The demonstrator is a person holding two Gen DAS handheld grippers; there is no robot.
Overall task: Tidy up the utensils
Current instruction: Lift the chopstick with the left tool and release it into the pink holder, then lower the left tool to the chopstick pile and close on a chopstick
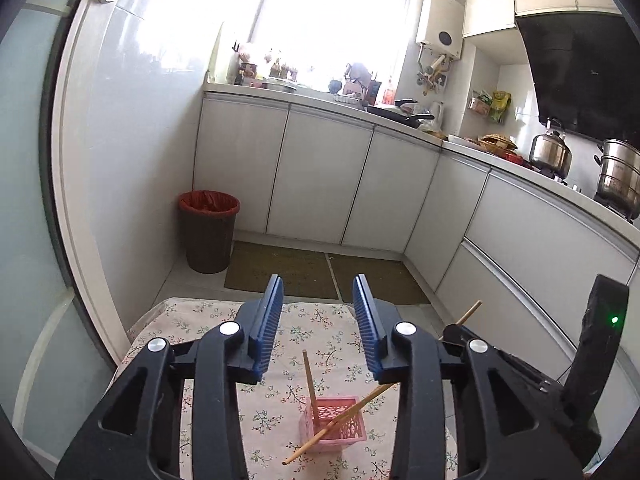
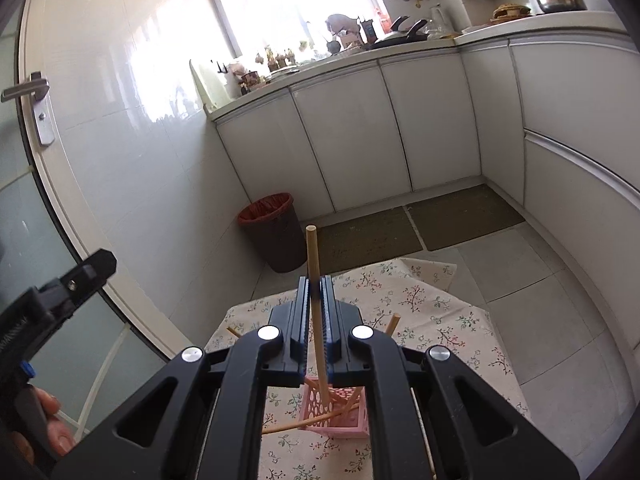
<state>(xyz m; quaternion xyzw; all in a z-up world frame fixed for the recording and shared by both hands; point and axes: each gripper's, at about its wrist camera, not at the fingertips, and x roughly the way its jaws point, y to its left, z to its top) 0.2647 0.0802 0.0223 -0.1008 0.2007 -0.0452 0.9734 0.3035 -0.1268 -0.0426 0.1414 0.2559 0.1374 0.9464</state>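
Observation:
A pink lattice holder (image 1: 334, 420) stands on a floral cloth (image 1: 200, 320); it also shows in the right wrist view (image 2: 340, 416). One wooden chopstick (image 1: 310, 384) stands in it. My right gripper (image 2: 318, 284) is shut on a second chopstick (image 2: 314, 264), held nearly upright with its lower end inside the holder. In the left wrist view this chopstick (image 1: 344, 416) slants across the holder. Another chopstick (image 2: 288, 428) lies curved across the holder's front. My left gripper (image 1: 318, 284) is open and empty above the cloth, behind the holder.
A brown bin (image 1: 208, 236) with a red liner stands by the wall. White cabinets (image 1: 320, 180) and a cluttered counter run behind and to the right. Two floor mats (image 1: 320, 272) lie past the table's far edge. A door with a handle (image 2: 32, 92) is at left.

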